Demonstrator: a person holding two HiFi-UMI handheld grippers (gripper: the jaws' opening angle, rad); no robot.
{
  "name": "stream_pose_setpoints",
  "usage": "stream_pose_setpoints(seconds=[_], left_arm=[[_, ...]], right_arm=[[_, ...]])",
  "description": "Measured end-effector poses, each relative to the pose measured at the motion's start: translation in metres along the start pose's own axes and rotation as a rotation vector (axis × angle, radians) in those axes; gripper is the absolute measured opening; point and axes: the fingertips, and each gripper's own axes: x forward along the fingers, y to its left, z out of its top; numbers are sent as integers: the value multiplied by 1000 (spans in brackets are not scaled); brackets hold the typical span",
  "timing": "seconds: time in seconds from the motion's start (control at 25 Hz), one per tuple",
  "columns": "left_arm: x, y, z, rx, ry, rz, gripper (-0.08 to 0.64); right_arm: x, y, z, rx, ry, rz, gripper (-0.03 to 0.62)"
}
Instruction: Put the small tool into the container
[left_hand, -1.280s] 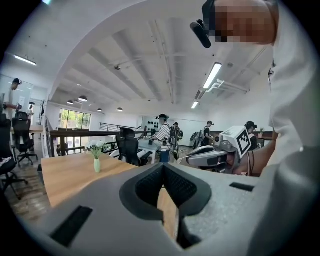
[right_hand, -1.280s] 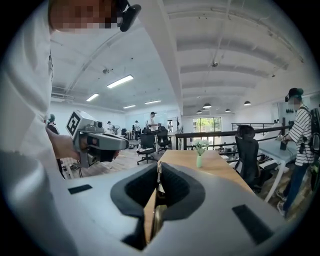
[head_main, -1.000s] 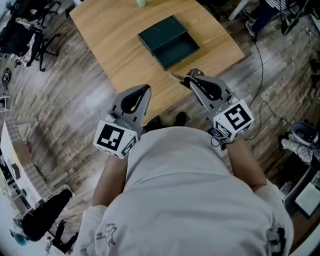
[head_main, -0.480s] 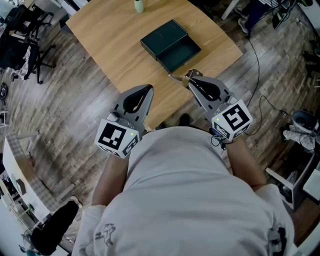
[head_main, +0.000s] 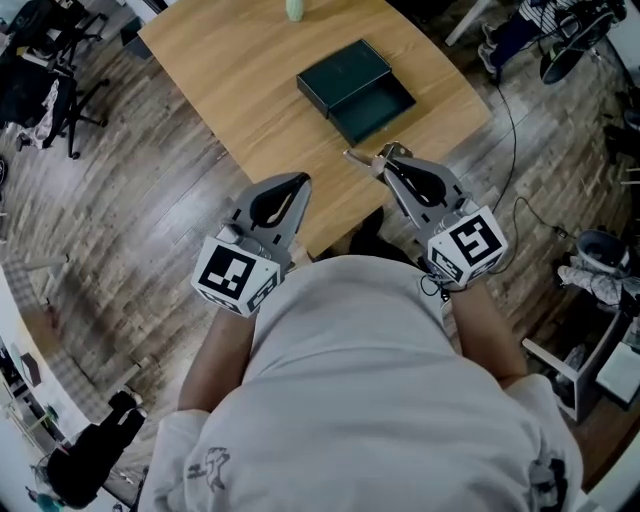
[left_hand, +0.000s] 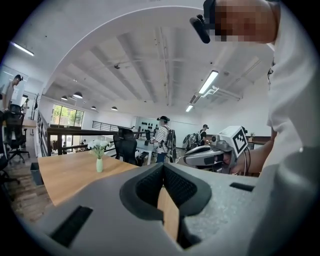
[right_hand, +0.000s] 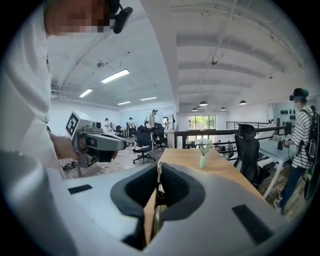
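Right gripper (head_main: 388, 153) jaws are clamped on the small tool (head_main: 356, 157). In the right gripper view, the tool shows as a thin metallic piece (right_hand: 158, 217) pinched between the black pads. From the head view, one slim end of the tool sticks out sideways from the jaw tips.

Landmark for position: the container (head_main: 358, 90), a dark green box lying open on the wooden table (head_main: 240, 70).

- Small tool: on the person's side of the container, near its nearest corner but apart from it, carried above the table surface. It is not in the container.
- Right gripper: same side of the container, pointing toward it.
- Left gripper (head_main: 298, 182): also on the person's side of the container, further off and to the left. The left gripper view shows its jaws (left_hand: 162, 167) closed together with nothing between them.
- Vase (head_main: 294, 8): beyond the container, at the far part of the table, with white flowers visible in both gripper views.
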Motion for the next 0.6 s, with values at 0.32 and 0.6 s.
stream_pose_setpoints(seconds=[0.32, 0.6], left_arm=[[-2, 16, 1, -7, -12, 20, 6], [17, 34, -3, -56, 9, 100, 6]], right_arm=[[25, -7, 0, -6, 2, 42, 29], [50, -34, -11, -27, 57, 140, 29]])
